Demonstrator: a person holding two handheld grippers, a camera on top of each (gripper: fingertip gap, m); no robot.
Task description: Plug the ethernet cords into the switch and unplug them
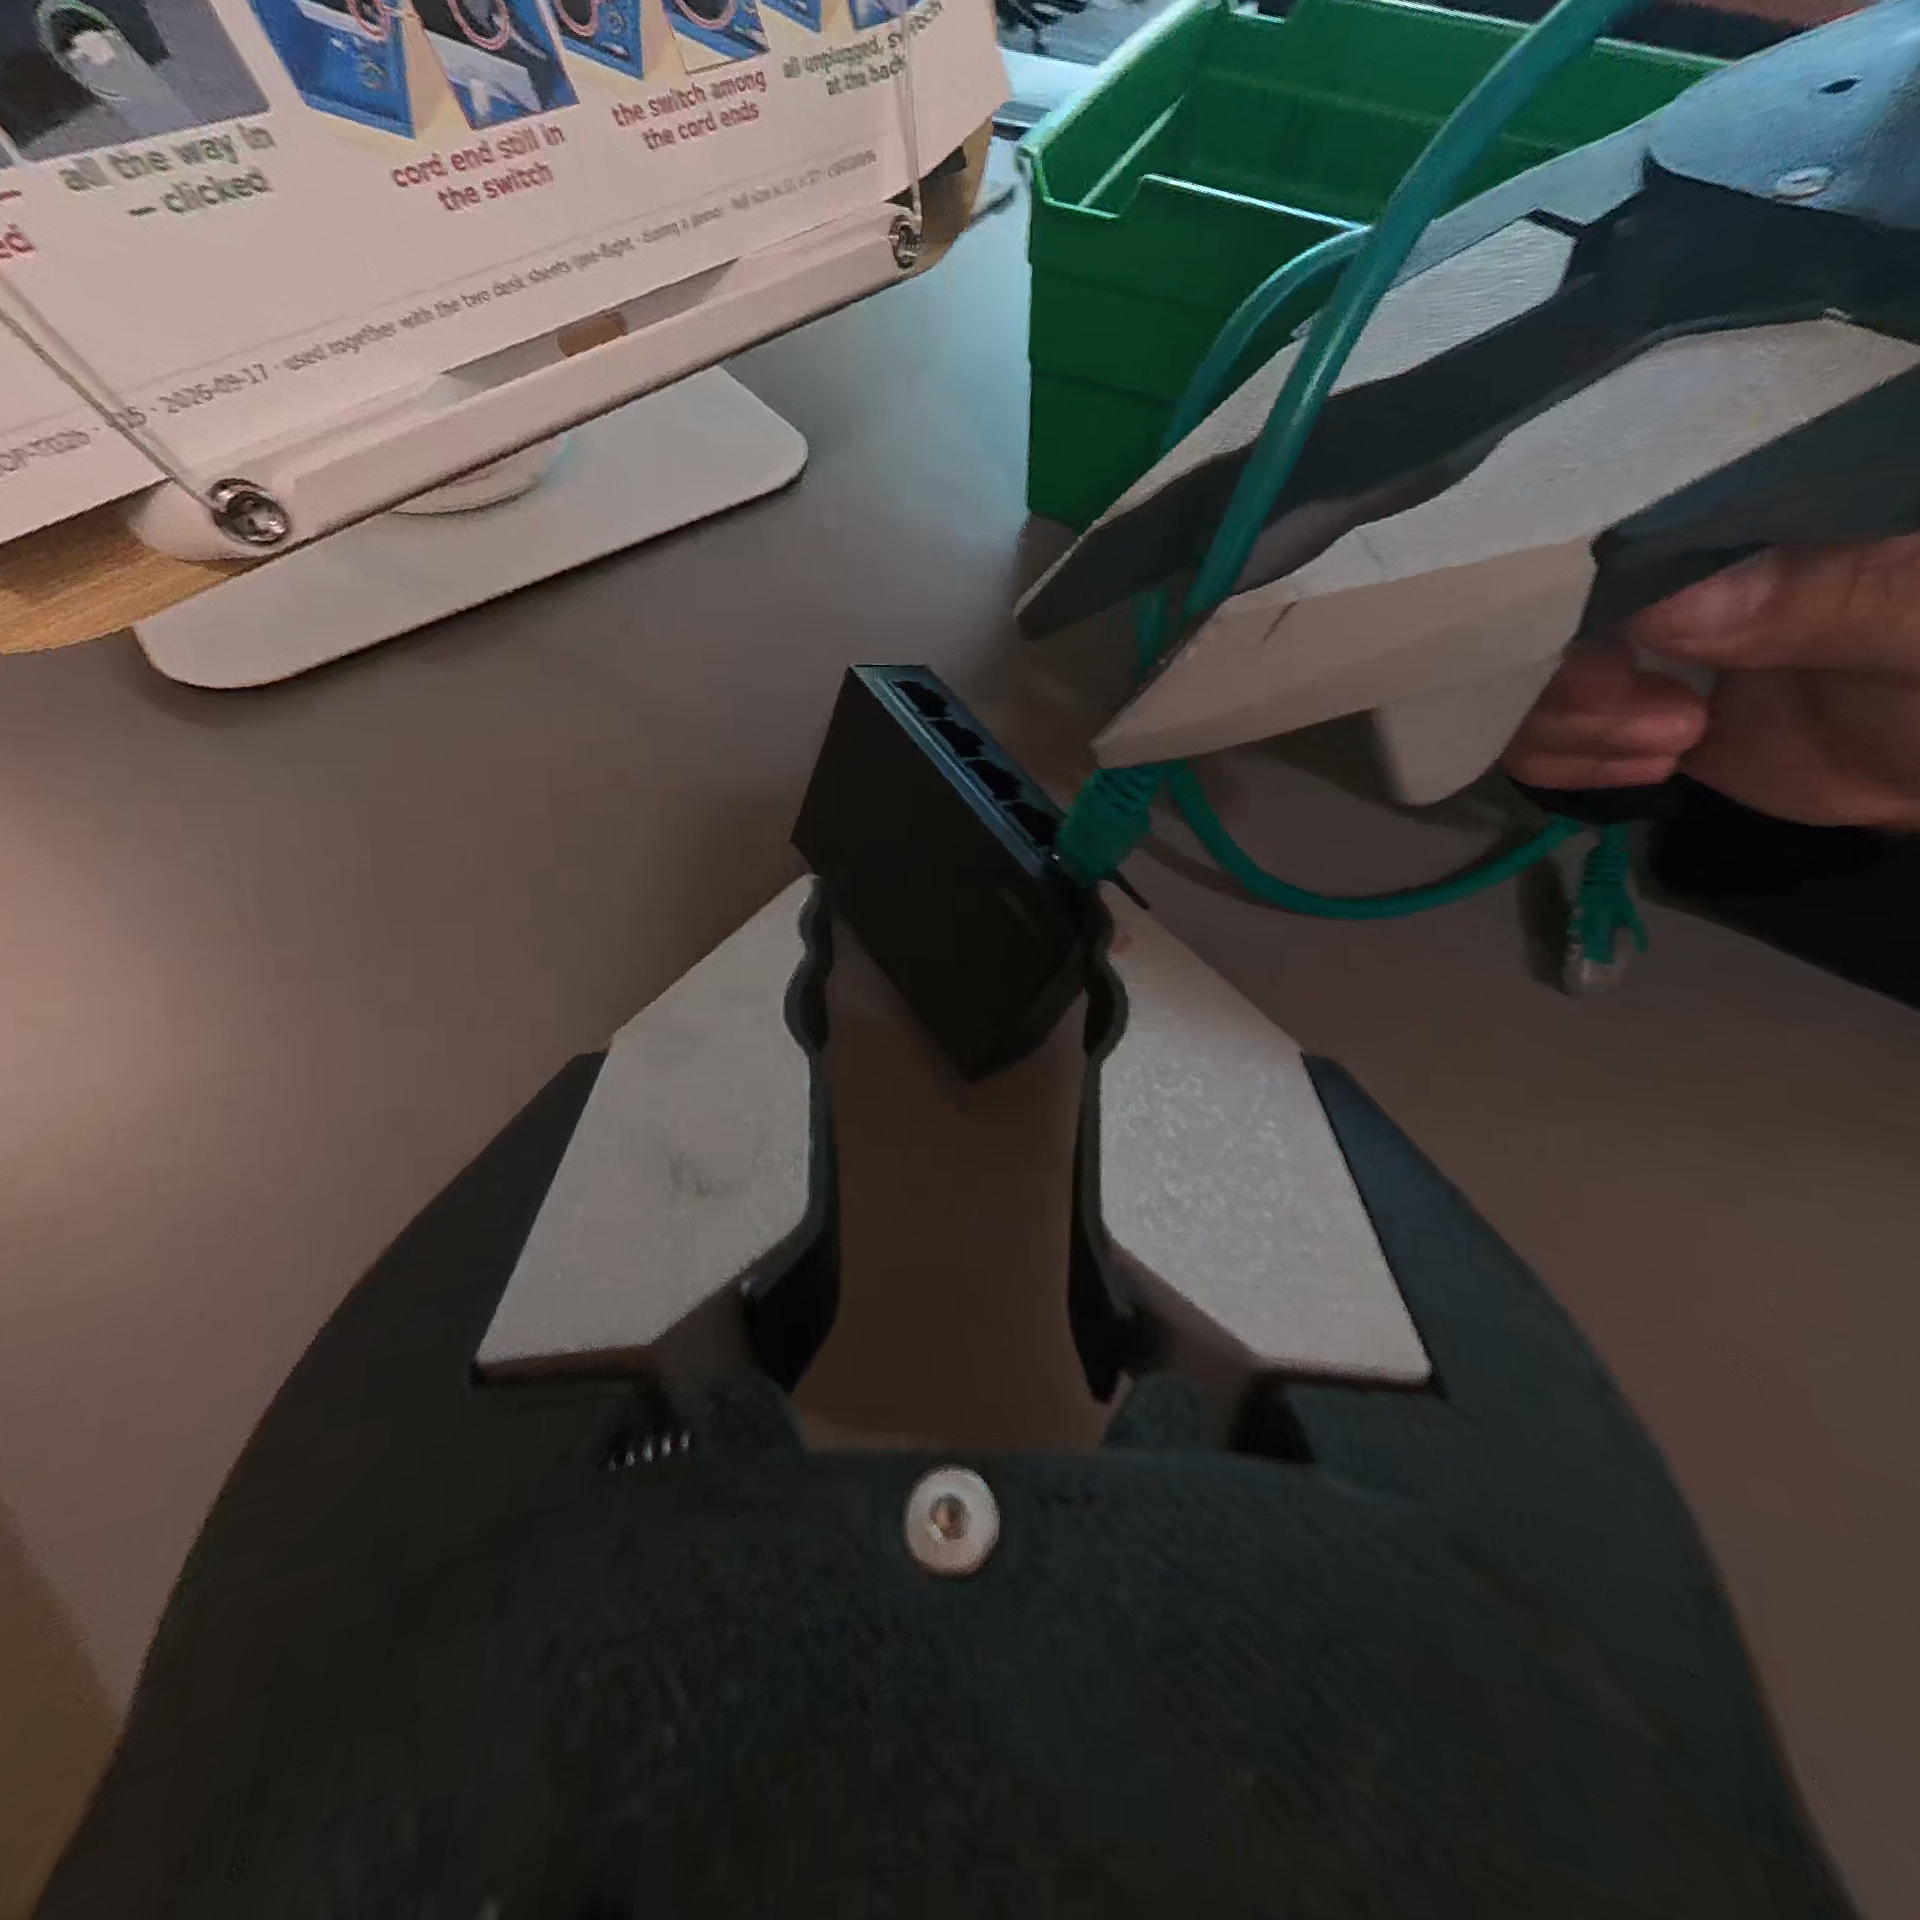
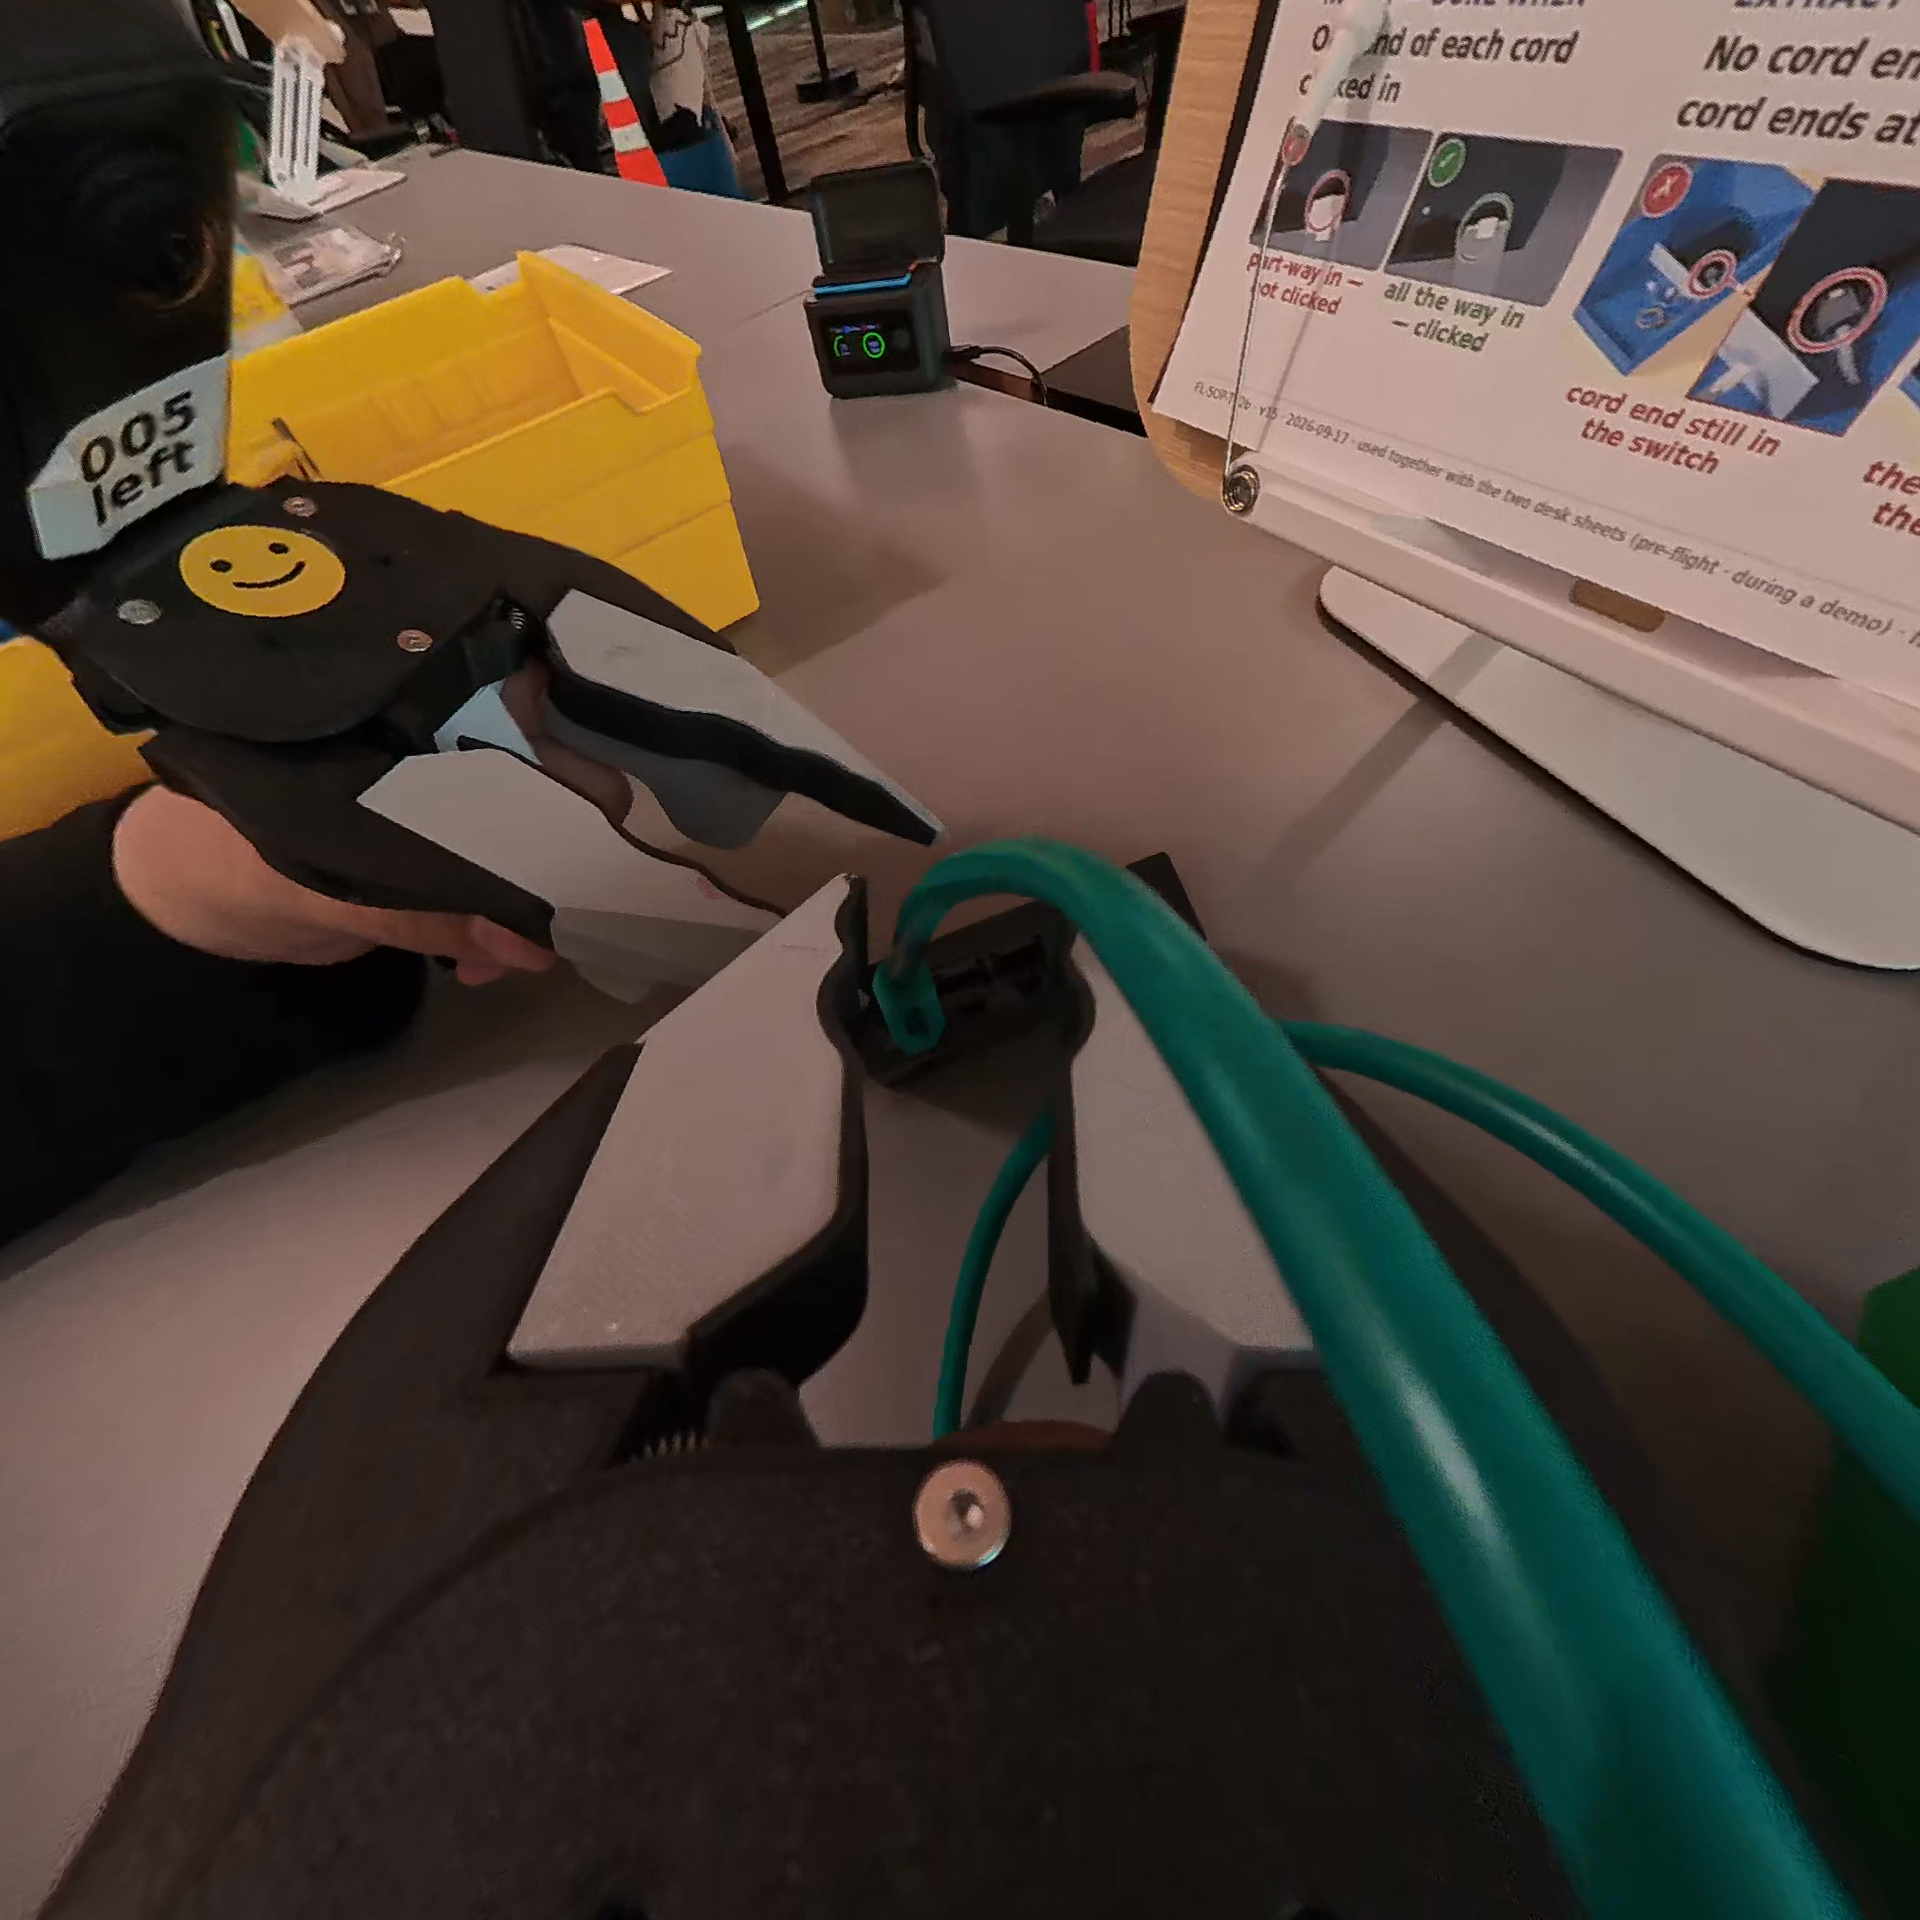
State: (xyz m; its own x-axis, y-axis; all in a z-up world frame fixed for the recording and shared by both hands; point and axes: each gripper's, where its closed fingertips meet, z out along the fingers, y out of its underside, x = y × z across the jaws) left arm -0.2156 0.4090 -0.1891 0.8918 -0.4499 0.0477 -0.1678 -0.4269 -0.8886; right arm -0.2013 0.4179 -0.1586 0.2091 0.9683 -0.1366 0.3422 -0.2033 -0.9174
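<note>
Switch (image 1: 940, 862), a small black box, sits tilted on the grey table (image 1: 416, 935) with its row of ports facing up and to the right. The left gripper (image 1: 956, 935) pinches it across its body, one finger pressed to each side, so the box is clamped between the tips.

A green cord (image 1: 1340, 343) arches down from above, and its plug (image 1: 1101, 821) sits at the port nearest the lower end of the row; how deep it is seated cannot be told. The right gripper (image 1: 1081, 675) hangs just above and beside that plug, its two fingers lying close together around the cord. From its own camera, the right gripper (image 2: 961, 966) has its fingers spread to either side of the plug (image 2: 906, 1003) with small gaps showing, so whether it truly grips the plug cannot be told. A second plug (image 1: 1600, 914) on the green cord lies loose on the table near the person's hand (image 1: 1745, 707).

Behind the switch stands an instruction sheet (image 1: 468, 208) on a white stand (image 1: 499, 520). A green bin (image 1: 1195, 260) is off to the right of it. A yellow bin (image 2: 499, 416) sits behind the left gripper (image 2: 831, 862), and a small black device (image 2: 878, 312) with a lit screen rests farther back.
</note>
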